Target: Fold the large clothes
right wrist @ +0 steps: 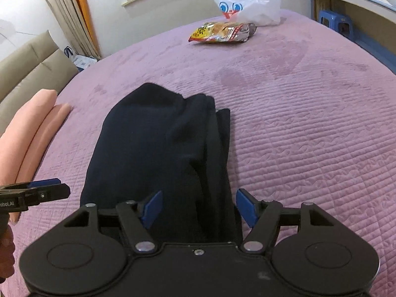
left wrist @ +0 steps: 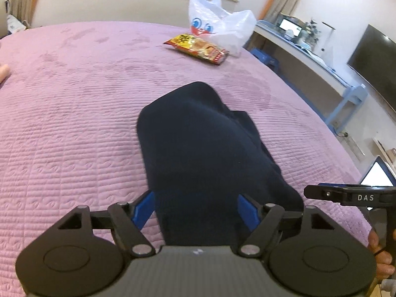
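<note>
A dark navy garment (left wrist: 198, 143) lies folded in a long narrow bundle on the pink quilted bed (left wrist: 74, 123). Its near end runs between the blue fingers of my left gripper (left wrist: 195, 210), which is open around it. In the right wrist view the same garment (right wrist: 158, 148) runs between the fingers of my right gripper (right wrist: 198, 210), also open. Layered folds show along its right edge. Each gripper shows at the side of the other's view: the right one (left wrist: 346, 195) and the left one (right wrist: 37, 193).
A snack packet (left wrist: 198, 48) and a white plastic bag (left wrist: 220, 22) lie at the far side of the bed. Pink pillows (right wrist: 29, 128) and a beige headboard (right wrist: 27, 59) are at the left. A desk (left wrist: 309, 52) and TV (left wrist: 373, 61) stand to the right.
</note>
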